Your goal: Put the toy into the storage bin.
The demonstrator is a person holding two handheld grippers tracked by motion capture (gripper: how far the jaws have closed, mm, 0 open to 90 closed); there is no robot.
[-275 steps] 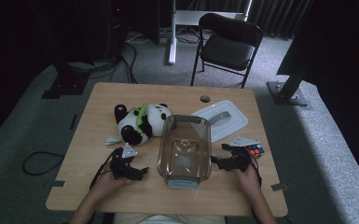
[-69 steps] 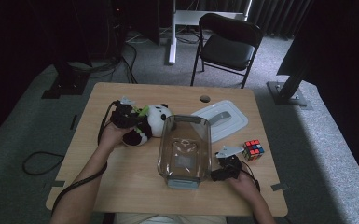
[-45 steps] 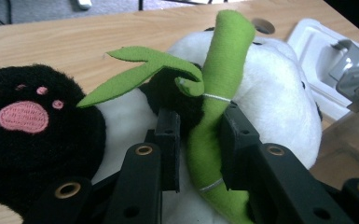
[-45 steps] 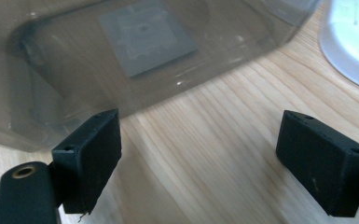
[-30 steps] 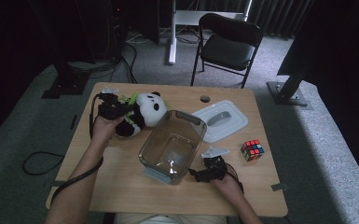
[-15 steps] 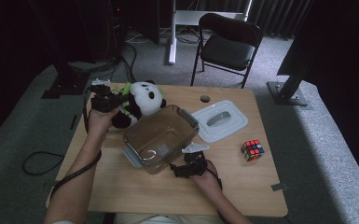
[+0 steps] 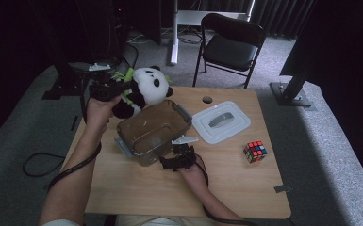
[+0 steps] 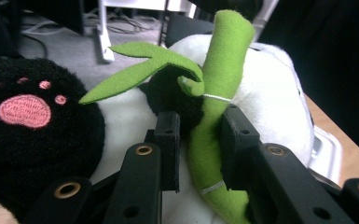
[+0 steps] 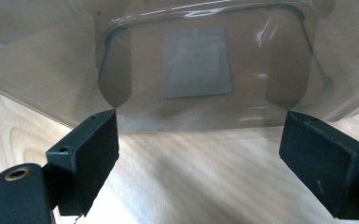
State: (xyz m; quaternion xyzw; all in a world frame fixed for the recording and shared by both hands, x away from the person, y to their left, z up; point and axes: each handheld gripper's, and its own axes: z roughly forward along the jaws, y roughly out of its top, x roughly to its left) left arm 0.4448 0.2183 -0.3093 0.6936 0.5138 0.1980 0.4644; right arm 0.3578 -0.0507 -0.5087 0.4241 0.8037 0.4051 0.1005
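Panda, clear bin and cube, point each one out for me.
Panda (image 7: pixel 147 84), high view, on its white head.
Clear bin (image 7: pixel 144 141), high view, on its near wall.
Cube (image 7: pixel 255 151), high view, on its top face.

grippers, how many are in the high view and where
2. The left gripper is raised over the table's far left corner, shut on the plush panda. The right gripper rests open on the table against the clear plastic container's near wall.

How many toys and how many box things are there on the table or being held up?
Toys: 2, the plush panda and the puzzle cube
Box parts: 2, the clear bin and its lid
Total: 4
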